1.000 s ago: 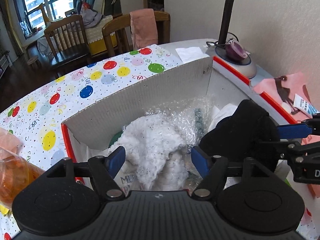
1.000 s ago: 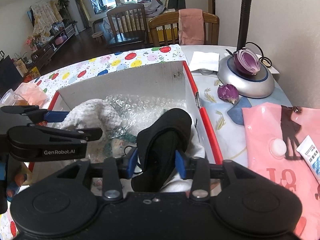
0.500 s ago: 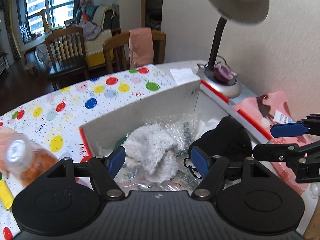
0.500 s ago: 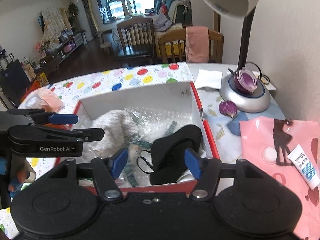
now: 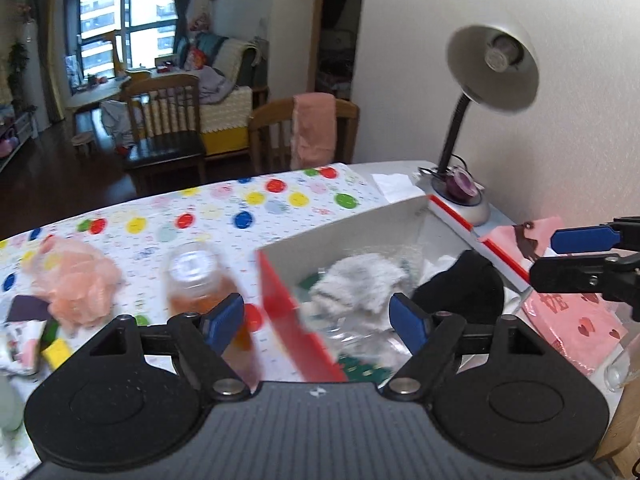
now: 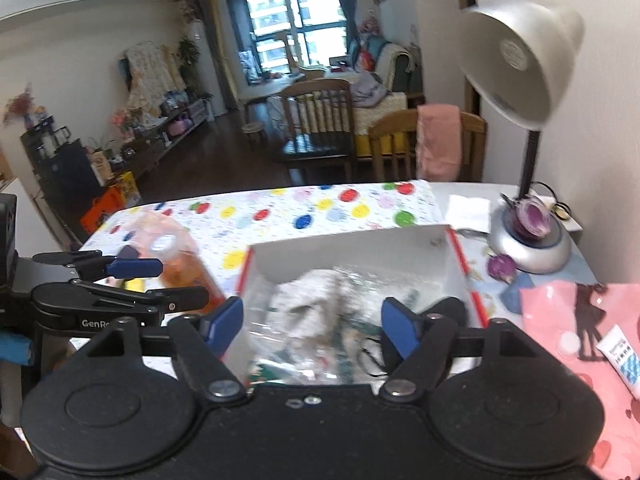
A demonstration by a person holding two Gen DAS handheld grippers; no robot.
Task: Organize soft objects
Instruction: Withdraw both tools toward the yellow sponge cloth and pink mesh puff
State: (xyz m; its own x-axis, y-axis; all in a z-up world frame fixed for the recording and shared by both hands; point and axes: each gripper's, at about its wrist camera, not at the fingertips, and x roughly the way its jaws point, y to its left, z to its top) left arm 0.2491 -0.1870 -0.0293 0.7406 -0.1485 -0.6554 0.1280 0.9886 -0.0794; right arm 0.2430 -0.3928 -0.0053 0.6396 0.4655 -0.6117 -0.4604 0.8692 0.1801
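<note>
From your left wrist, your left gripper (image 5: 316,322) hangs wide open and empty; the box (image 5: 340,228) sits at 1 o'clock, the white fluffy cloth (image 5: 356,284) and black soft piece (image 5: 468,280) inside it; an orange bottle (image 5: 200,284) stands at 10 o'clock.

From your right wrist, your right gripper (image 6: 312,326) gapes equally wide, holding nothing; the black piece lies at 2 o'clock, the cloth at 12; your left gripper shows at 9 o'clock.

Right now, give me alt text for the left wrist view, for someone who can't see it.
The left gripper, open and empty, hangs over a white box with red edges holding a fluffy white cloth and a black soft item. Left of the box on the polka-dot tablecloth are a bottle of orange liquid and a peach mesh puff.
</note>
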